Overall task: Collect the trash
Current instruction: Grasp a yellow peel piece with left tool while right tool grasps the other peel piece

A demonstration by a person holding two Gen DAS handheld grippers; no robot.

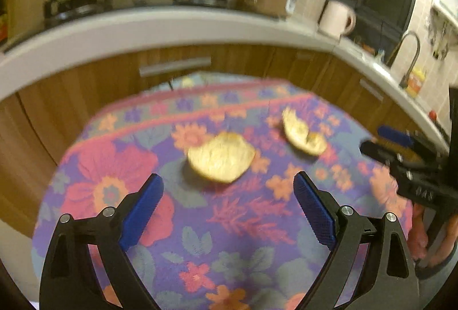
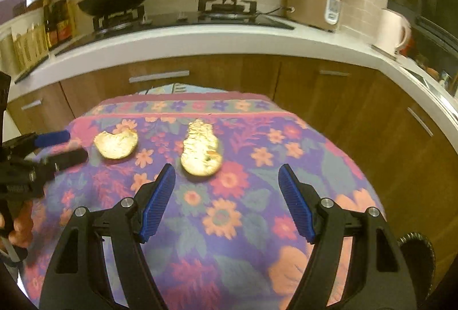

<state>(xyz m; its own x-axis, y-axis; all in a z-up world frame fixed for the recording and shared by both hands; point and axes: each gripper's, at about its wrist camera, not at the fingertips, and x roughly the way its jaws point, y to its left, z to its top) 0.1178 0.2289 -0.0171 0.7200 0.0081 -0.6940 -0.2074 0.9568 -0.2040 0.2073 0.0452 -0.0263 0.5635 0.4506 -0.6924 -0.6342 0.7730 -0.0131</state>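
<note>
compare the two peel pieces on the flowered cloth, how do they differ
The left peel is rounder, with a notch bitten out of its far edge; the right peel is longer and lumpier. The left peel lies before the left gripper, the right peel before the right gripper. Both are pale yellow, ungripped.

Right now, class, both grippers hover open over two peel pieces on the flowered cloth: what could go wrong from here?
1. The left gripper and right gripper sit close together, so they might collide.
2. The peels lie flat, so the fingers could pinch the tablecloth and drag it.
3. The left view is blurred; a hasty close may miss the peel.
</note>
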